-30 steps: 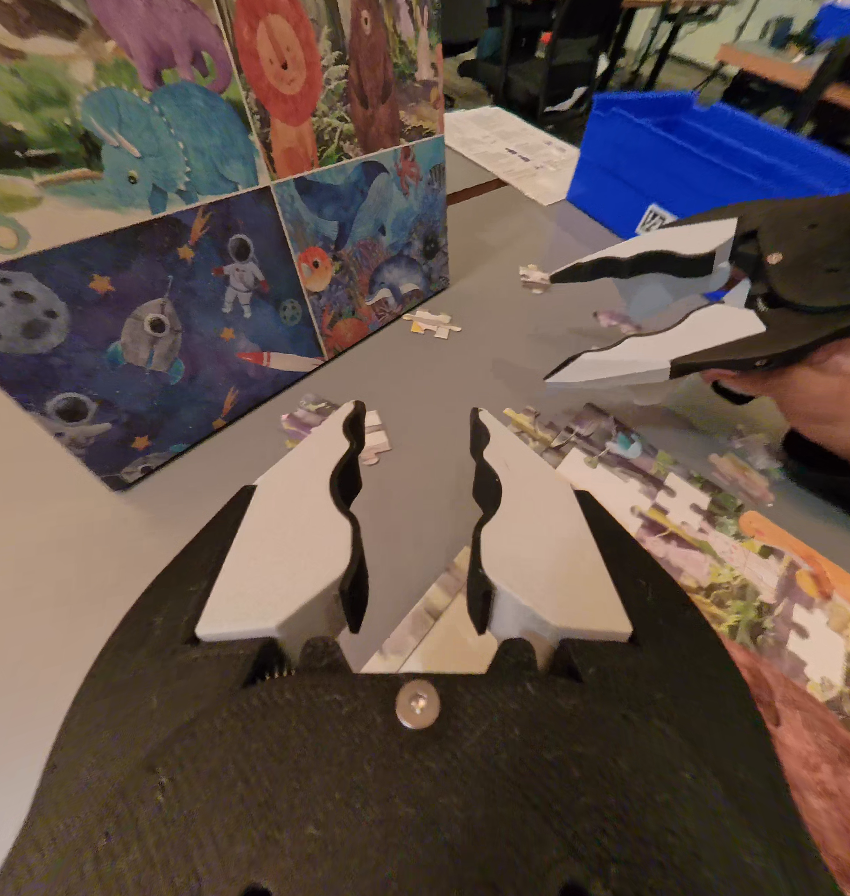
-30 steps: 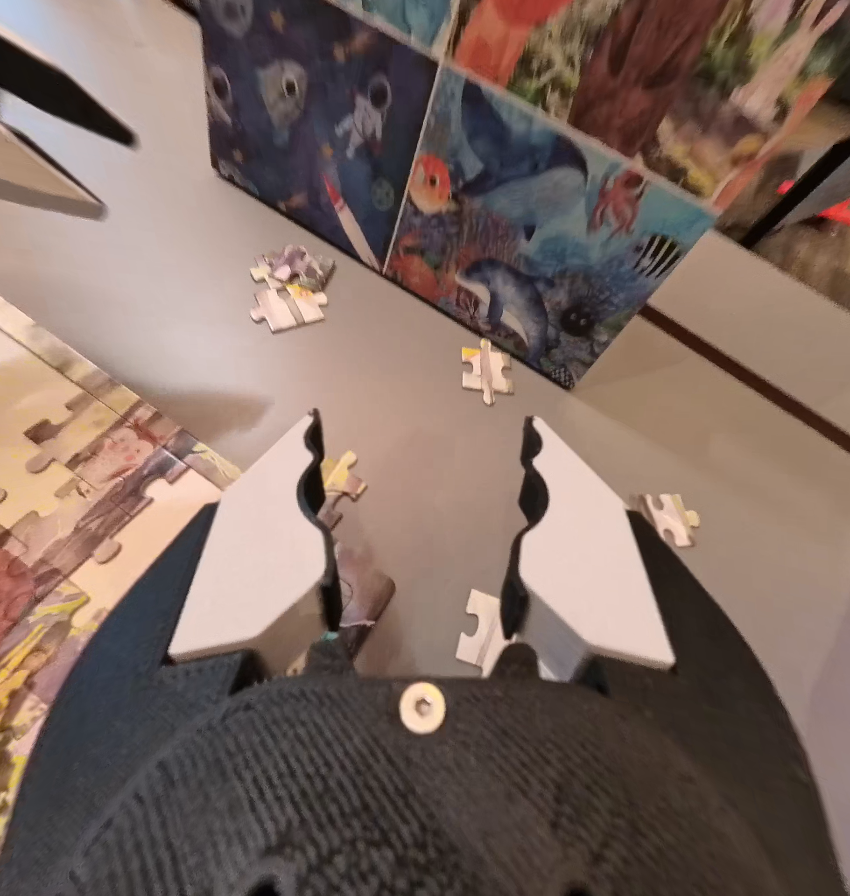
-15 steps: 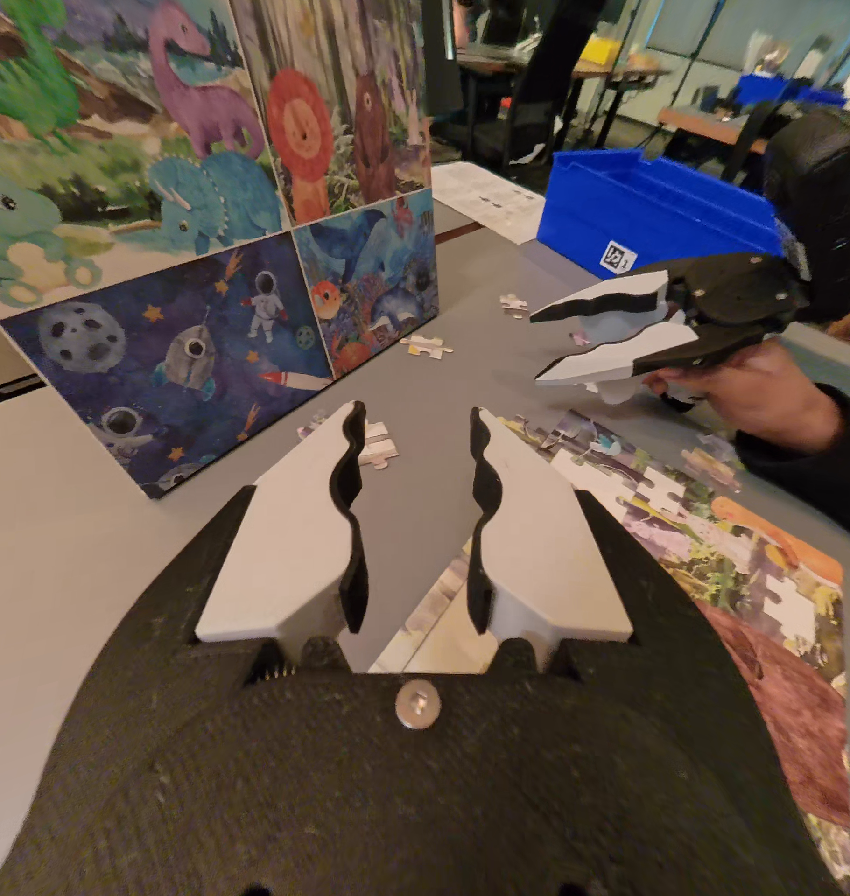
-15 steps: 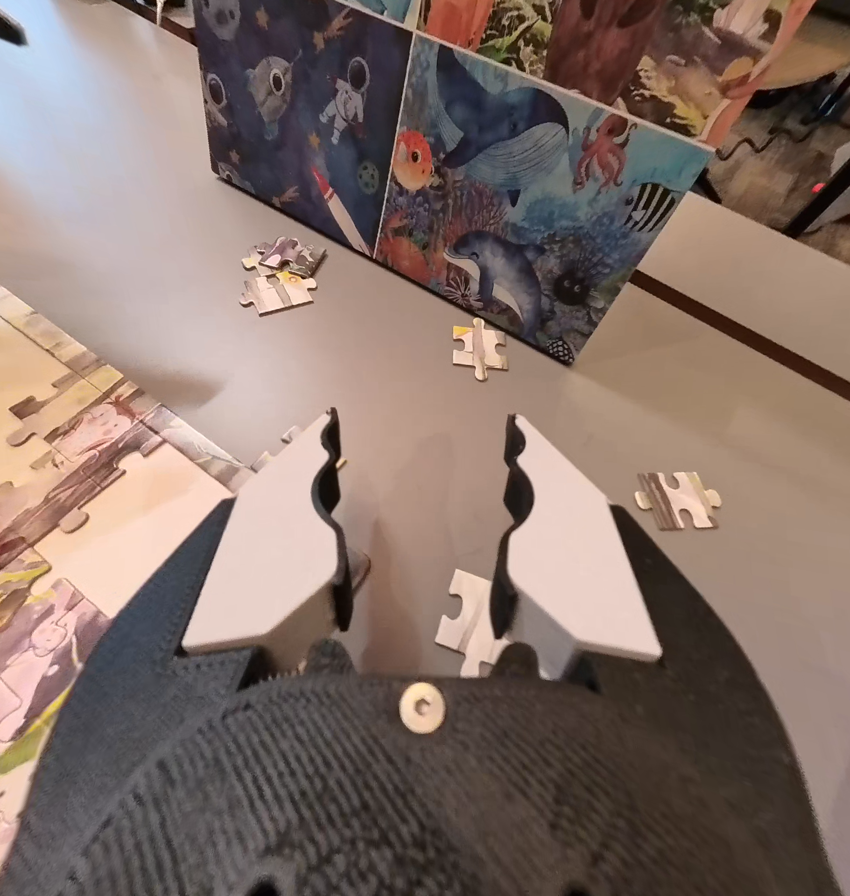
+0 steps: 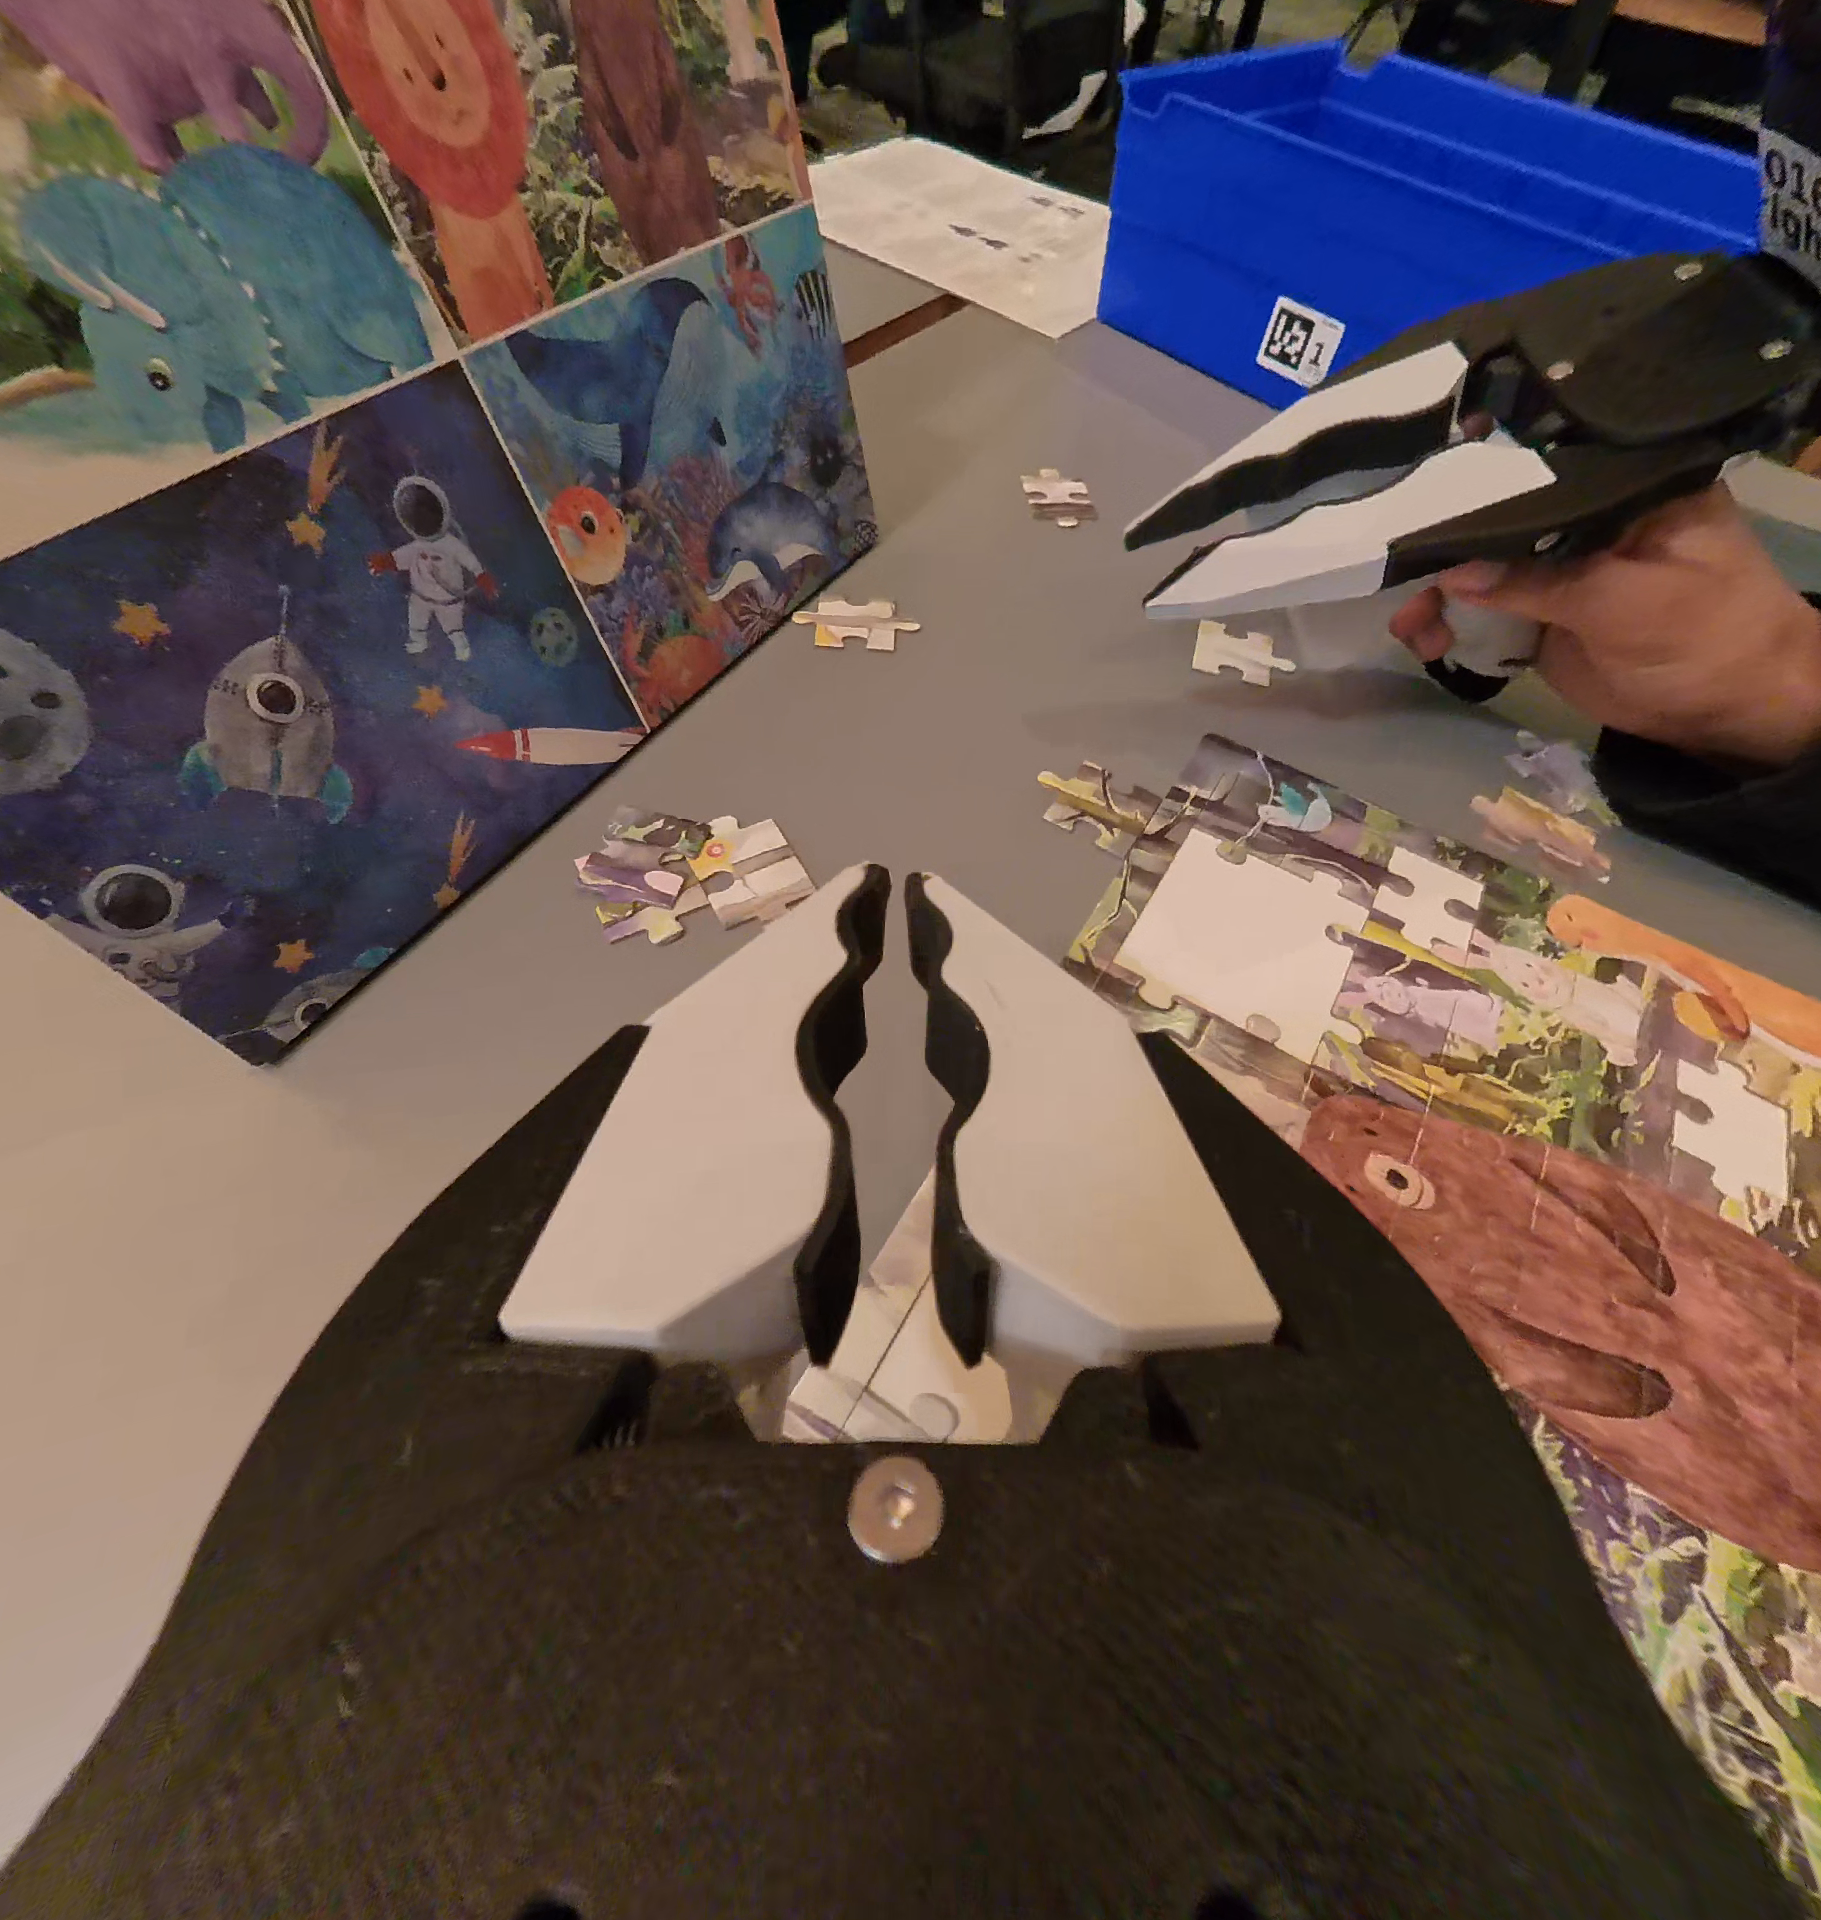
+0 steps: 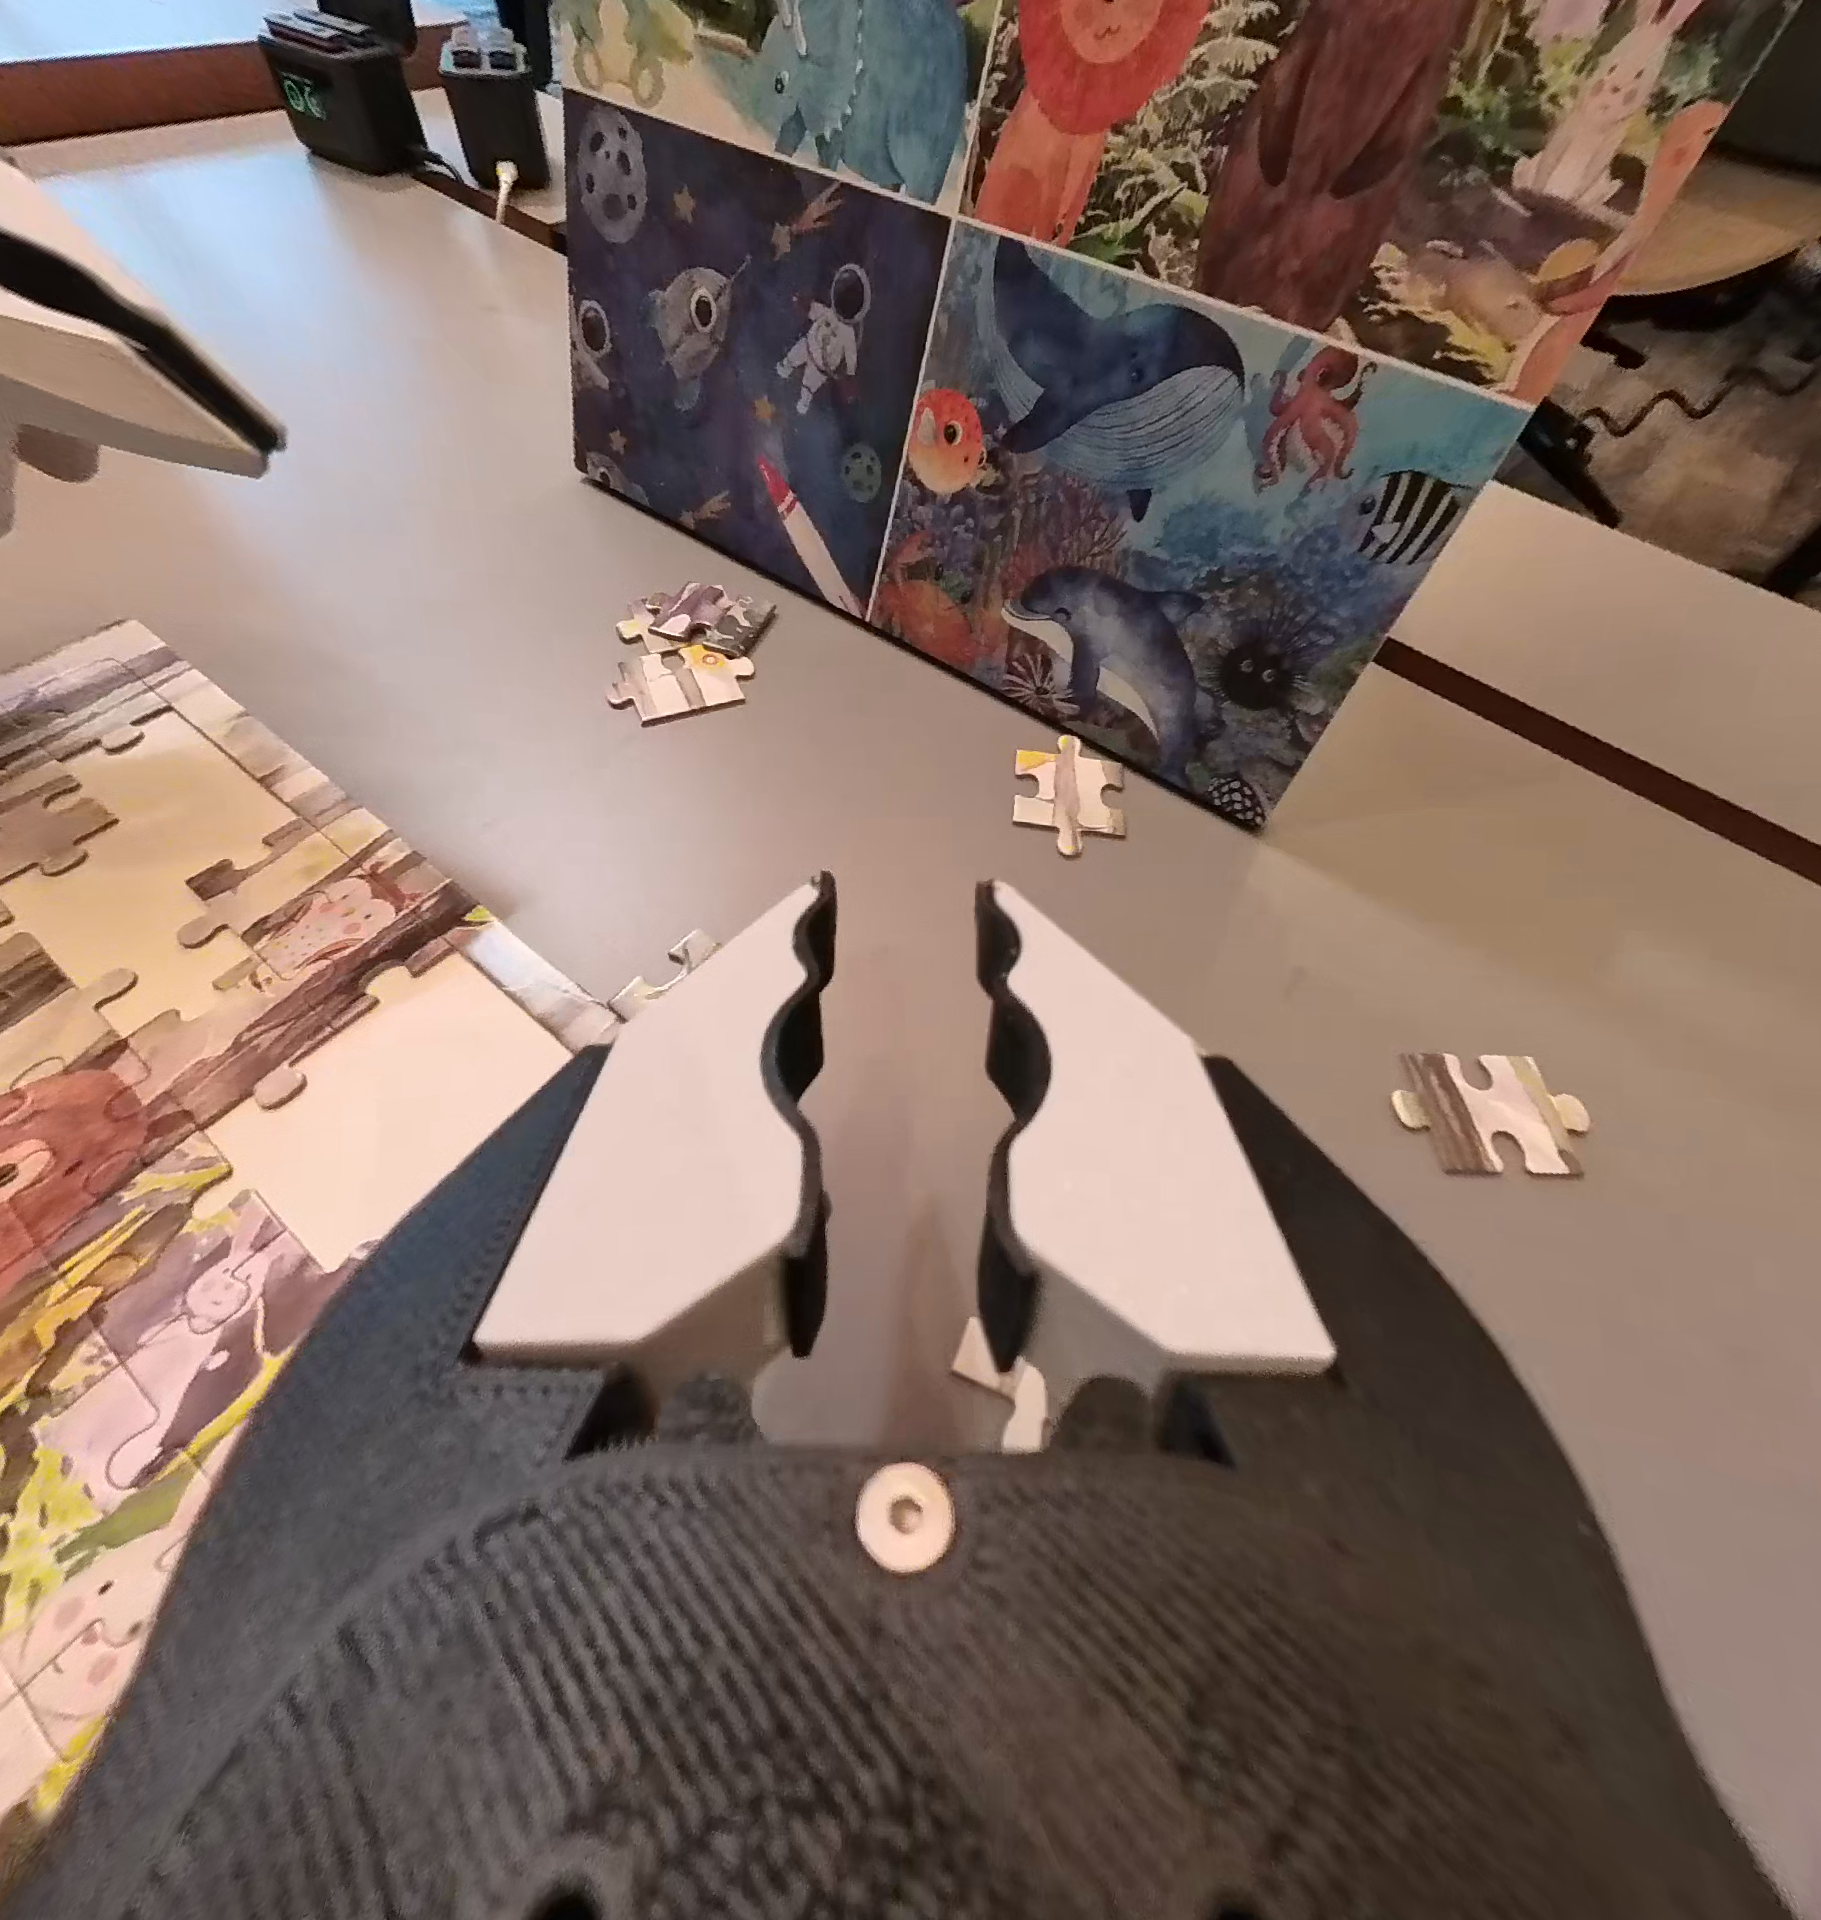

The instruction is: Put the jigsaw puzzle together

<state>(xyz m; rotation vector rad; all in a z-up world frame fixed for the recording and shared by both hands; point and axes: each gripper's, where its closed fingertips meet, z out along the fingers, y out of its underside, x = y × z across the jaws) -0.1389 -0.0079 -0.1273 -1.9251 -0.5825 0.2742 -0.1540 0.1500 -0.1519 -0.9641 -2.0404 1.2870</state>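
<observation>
The part-built puzzle (image 5: 1508, 1091) with a brown bear lies flat on the grey table to my right; it also shows in the right wrist view (image 6: 106, 935). My left gripper (image 5: 887, 883) is all but shut with nothing between its fingers, hovering over the puzzle's near left edge. My right gripper (image 6: 904, 894) is open by a narrow gap and empty; it also shows in the left wrist view (image 5: 1140, 574), above a white loose piece (image 5: 1238, 652). Loose pieces lie about: a small cluster (image 5: 693, 878), one by the box (image 6: 1069, 792), one at right (image 6: 1488, 1114).
The upright picture box (image 5: 418, 520) stands at the back left, also in the right wrist view (image 6: 1041, 416). A blue bin (image 5: 1405, 208) and a paper sheet (image 5: 968, 239) lie behind. Black chargers (image 6: 355, 94) stand far left. A hand (image 5: 1612, 644) holds the right gripper.
My left gripper's fingers have closed from wide open to nearly touching. My right gripper's gap has narrowed, and it has moved back away from the box.
</observation>
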